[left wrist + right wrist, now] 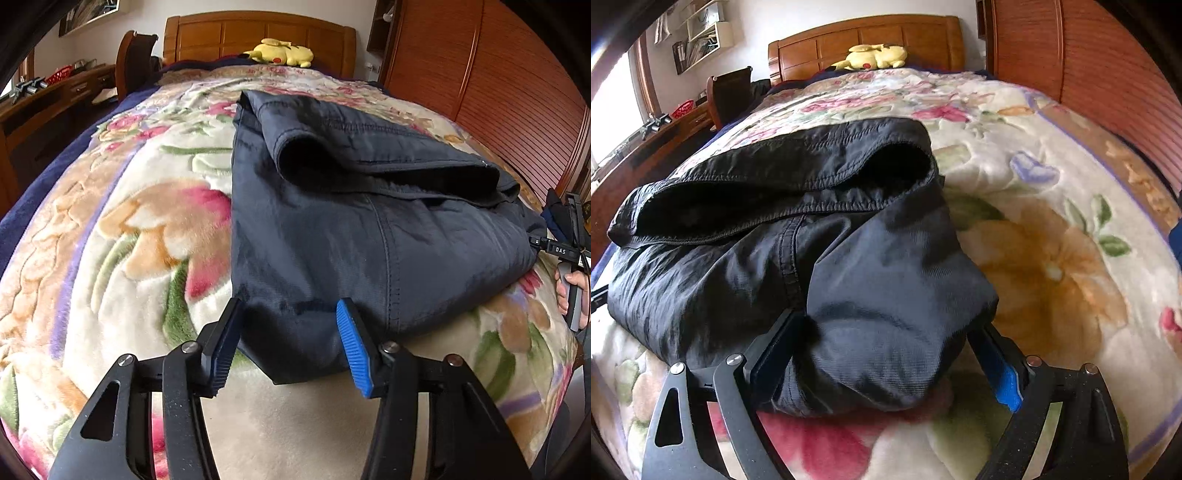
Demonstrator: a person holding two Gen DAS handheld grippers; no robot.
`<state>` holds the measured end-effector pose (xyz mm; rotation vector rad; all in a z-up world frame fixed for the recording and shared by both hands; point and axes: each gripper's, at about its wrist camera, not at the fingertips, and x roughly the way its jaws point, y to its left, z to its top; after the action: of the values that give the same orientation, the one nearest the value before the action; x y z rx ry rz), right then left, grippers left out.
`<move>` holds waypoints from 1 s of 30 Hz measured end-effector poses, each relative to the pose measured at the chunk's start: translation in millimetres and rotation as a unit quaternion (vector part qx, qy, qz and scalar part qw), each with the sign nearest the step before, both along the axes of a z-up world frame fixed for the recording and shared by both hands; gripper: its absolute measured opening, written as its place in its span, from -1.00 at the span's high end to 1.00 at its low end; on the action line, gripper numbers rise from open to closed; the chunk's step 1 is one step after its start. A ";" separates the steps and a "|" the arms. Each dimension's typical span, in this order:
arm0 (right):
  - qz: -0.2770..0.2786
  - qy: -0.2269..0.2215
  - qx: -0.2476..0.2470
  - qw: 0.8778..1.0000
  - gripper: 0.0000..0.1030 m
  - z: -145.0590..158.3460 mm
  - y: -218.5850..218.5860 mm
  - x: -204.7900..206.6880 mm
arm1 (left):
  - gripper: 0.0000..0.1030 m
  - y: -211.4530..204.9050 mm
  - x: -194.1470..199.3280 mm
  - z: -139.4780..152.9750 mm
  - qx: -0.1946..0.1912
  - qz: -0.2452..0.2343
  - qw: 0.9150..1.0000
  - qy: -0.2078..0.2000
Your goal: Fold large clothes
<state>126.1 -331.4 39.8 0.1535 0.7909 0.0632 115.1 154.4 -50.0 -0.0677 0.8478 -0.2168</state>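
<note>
A dark navy garment (332, 229), already folded into a thick bundle, lies on a bed spread with a floral blanket (122, 229), its near edge facing both cameras. A rolled hem or cuff rests across the top of the bundle, open end showing.

The left tongs (284, 341) straddle the garment's near left corner: the cloth sits between the blue-padded fingers (354, 350), but a gap shows on either side and neither pad visibly presses the fabric, so the tongs stand apart.

The right tongs (886, 369) are spread wide around the near right corner of the bundle. The bunched cloth fills the space between the two fingers and hides most of the pads; whether they are touching the fabric cannot be told for certain from this view, though the blue pad (1006, 384) at right appears clear of it. In the left wrist view the right tongs sit at the far right edge of the garment, with a person's hand (570, 291) on the handle.

At the far end of the bed a yellow plush toy (282, 53) lies against the wooden headboard (258, 35). A wooden wardrobe (498, 74) stands along the right, and a desk (55, 96) with a chair (135, 61) at far left.
</note>
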 end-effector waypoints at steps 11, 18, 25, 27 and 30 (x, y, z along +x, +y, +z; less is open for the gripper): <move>0.053 0.003 -0.015 0.998 0.59 22.0 15.1 -12.2 | 1.00 -18.2 -36.2 33.3 0.027 -0.014 0.998 -0.050; 0.076 -0.017 -0.052 0.996 0.64 42.4 24.3 -50.2 | 1.00 -5.2 -88.1 70.0 0.024 0.014 0.993 -0.111; 0.066 -0.009 -0.071 0.995 0.64 41.1 32.9 -51.2 | 0.30 4.1 -68.8 53.5 0.034 0.021 0.995 -0.091; 0.063 -0.005 -0.070 0.995 0.63 41.7 34.9 -47.0 | -0.26 5.2 -57.5 45.6 0.028 0.019 0.996 -0.076; 0.063 -0.005 -0.074 0.995 0.62 42.1 40.9 -51.0 | -0.42 5.6 -30.2 29.6 0.030 0.018 0.999 -0.041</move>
<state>75.1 -290.6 81.9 -0.0366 0.7927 0.1238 84.9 160.1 -20.4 -0.0187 0.7707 -0.1597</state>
